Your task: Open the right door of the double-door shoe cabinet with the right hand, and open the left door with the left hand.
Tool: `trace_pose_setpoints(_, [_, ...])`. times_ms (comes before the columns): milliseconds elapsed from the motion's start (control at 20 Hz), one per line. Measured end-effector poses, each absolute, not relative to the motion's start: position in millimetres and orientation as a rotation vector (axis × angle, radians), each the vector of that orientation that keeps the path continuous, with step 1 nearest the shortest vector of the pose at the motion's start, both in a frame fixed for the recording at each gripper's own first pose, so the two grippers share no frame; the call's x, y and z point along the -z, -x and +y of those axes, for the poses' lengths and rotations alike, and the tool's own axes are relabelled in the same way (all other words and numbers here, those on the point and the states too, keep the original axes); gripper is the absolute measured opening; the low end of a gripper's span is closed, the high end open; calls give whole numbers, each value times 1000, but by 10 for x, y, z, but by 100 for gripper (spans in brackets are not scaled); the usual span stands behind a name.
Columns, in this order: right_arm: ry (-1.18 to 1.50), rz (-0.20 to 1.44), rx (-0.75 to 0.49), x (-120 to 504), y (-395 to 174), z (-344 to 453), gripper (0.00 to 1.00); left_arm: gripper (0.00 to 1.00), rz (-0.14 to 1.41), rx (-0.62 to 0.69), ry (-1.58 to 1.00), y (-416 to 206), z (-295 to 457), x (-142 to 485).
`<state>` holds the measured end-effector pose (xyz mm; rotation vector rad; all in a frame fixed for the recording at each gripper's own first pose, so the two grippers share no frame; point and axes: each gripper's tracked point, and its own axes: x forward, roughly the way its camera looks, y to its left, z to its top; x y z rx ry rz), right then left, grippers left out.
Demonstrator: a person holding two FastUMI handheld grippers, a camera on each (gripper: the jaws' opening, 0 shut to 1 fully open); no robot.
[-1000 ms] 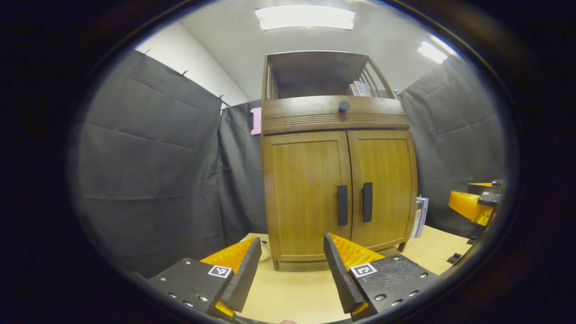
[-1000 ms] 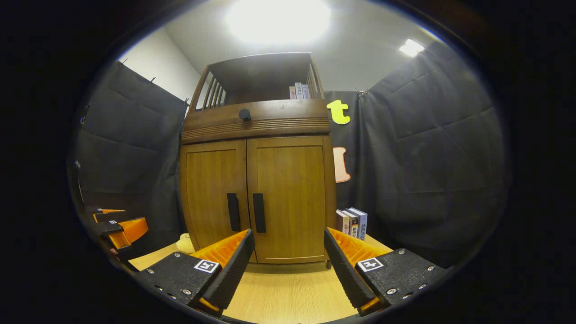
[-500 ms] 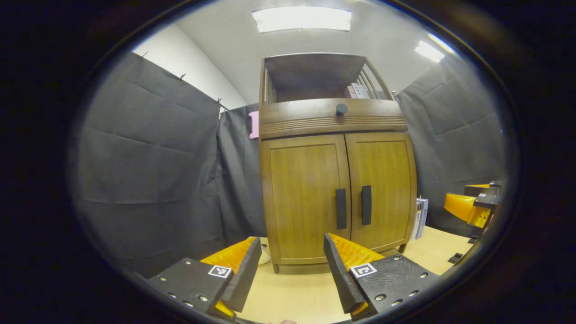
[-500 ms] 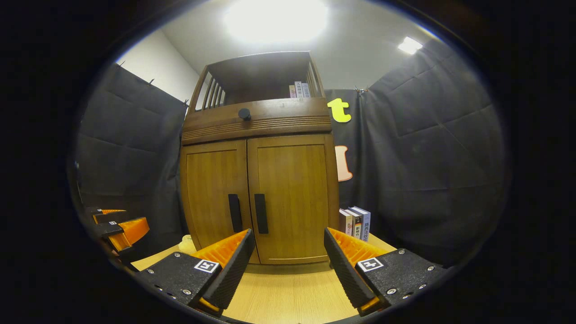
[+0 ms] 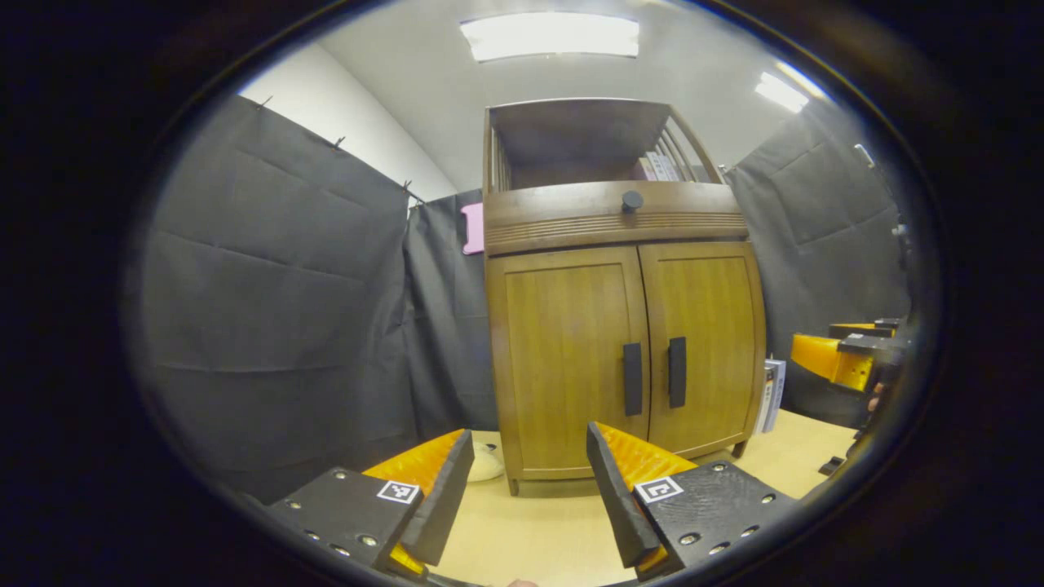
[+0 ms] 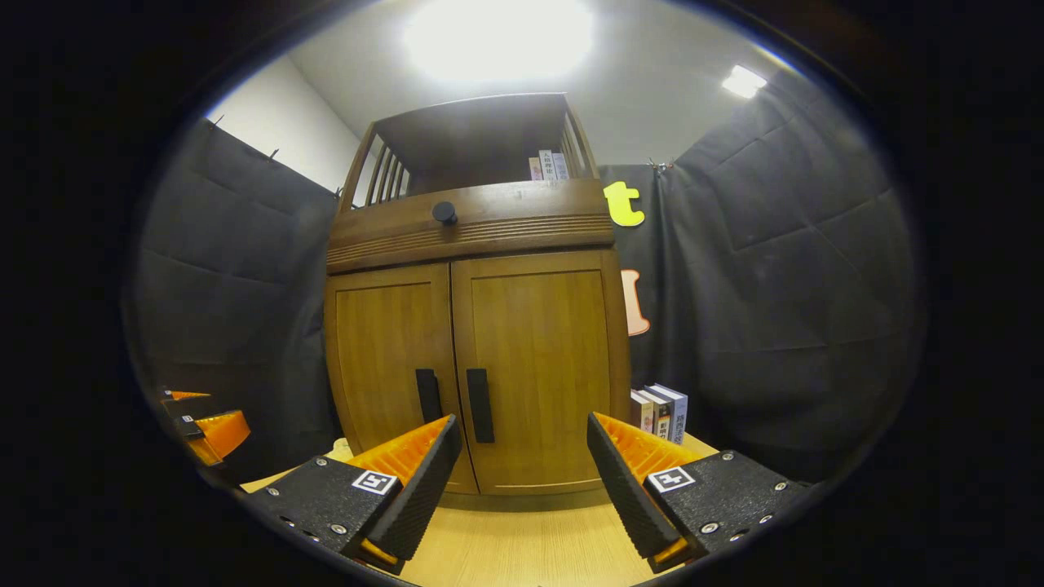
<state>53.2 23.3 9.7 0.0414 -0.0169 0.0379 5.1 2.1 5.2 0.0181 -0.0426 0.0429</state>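
wooden shoe cabinet (image 5: 624, 326) stands on the worktop (image 6: 522, 546) ahead, left door (image 5: 571, 359) and right door (image 6: 538, 367) both closed. left claw (image 5: 530, 481) and right claw (image 6: 522, 473) hang apart, empty, short of the handles.

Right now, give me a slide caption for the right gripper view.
Open right tool faces the shoe cabinet, both doors shut, books standing beside it.
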Motion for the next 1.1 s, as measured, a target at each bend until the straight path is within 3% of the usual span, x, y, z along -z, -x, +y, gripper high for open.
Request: trace_pose_setpoints(1100, [-84,-11,-87,-65,-1979,796,94,84,-26,-216,-20,-125,156,-45])
